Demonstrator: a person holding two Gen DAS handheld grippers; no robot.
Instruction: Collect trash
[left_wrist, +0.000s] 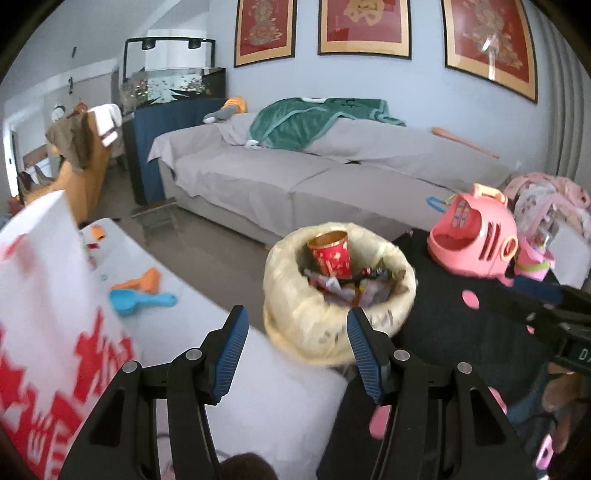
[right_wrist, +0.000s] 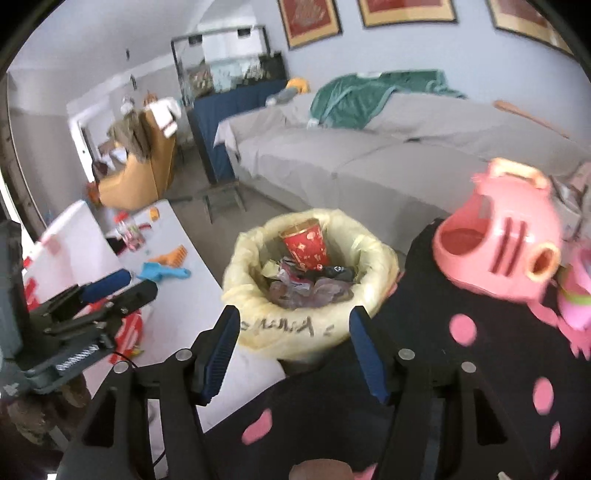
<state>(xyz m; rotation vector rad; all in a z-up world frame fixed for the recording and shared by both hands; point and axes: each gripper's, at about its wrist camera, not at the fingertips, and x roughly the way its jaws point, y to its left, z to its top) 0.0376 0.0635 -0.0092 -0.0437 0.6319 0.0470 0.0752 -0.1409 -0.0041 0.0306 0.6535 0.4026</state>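
Both the left tool (left_wrist: 297, 339) and right tool (right_wrist: 293, 341) gape wide and empty over the bin (left_wrist: 295, 317) with a red cup (left_wrist: 330, 256) inside

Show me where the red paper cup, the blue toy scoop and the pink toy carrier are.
red paper cup (left_wrist: 331, 258), left wrist view, on its printed side.
blue toy scoop (left_wrist: 127, 301), left wrist view, on its bowl.
pink toy carrier (right_wrist: 496, 243), right wrist view, on its slotted side.
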